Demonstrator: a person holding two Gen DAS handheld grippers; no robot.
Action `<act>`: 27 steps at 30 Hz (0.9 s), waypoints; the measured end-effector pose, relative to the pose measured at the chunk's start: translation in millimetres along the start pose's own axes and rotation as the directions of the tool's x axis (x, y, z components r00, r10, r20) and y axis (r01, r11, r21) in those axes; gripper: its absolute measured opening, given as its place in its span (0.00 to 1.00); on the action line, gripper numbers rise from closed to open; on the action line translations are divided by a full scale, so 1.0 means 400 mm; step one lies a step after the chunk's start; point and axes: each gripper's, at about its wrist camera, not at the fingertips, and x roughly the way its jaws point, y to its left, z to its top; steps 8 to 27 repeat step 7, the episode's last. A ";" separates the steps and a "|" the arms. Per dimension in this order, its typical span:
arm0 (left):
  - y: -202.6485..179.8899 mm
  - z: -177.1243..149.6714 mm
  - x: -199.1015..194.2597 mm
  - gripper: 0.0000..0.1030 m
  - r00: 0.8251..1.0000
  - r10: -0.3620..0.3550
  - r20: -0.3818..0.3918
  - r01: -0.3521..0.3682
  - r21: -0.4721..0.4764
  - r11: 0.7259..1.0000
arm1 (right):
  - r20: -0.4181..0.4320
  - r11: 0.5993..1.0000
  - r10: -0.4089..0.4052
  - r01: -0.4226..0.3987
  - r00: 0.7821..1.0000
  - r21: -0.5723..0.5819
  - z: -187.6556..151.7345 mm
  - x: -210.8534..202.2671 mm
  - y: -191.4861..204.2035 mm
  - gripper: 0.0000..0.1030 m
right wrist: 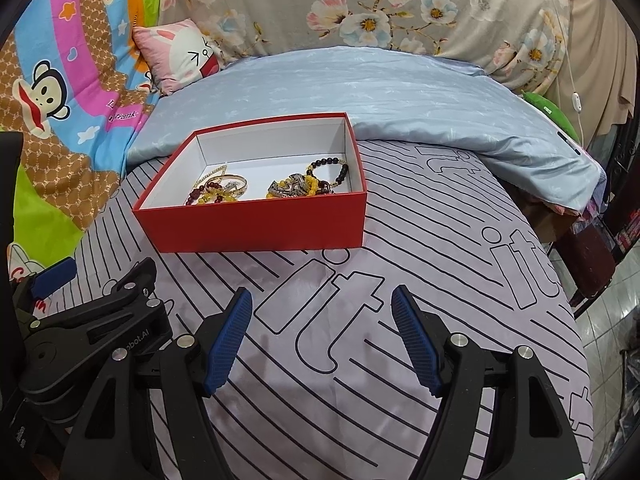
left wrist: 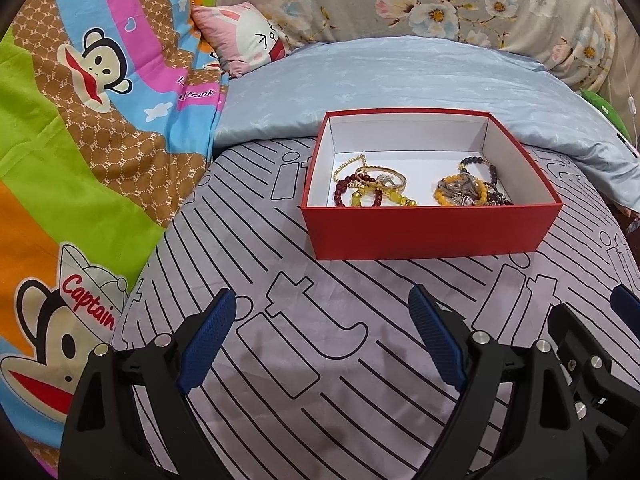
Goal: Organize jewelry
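Both your left gripper (left wrist: 322, 334) and right gripper (right wrist: 322, 334) hover empty, fingers wide. Approach the red box (left wrist: 432, 228) from above; pick one bracelet (left wrist: 352, 190) cleanly from the tangle.

A red box (left wrist: 432, 232) with a white inside sits on the striped bed sheet (left wrist: 280, 360), right of the frame's centre. Two heaps of bracelets (left wrist: 374, 190) lie on its floor, one left, one right. The left gripper (left wrist: 322, 312) fills the bottom of the frame, jaws spread wide and holding nothing. A cartoon monkey blanket (left wrist: 80, 120) covers the left side.
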 end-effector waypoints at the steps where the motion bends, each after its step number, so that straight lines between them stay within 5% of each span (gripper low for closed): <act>1: -0.001 0.000 0.000 0.81 1.000 -0.002 -0.002 0.002 0.000 1.000 | -0.001 1.000 0.000 0.000 1.000 0.002 -0.001 0.000 -0.001 0.68; 27: 0.001 -0.003 0.004 0.81 1.000 -0.013 -0.011 0.013 -0.007 1.000 | -0.002 1.000 -0.003 0.003 1.000 0.010 -0.001 -0.001 -0.005 0.68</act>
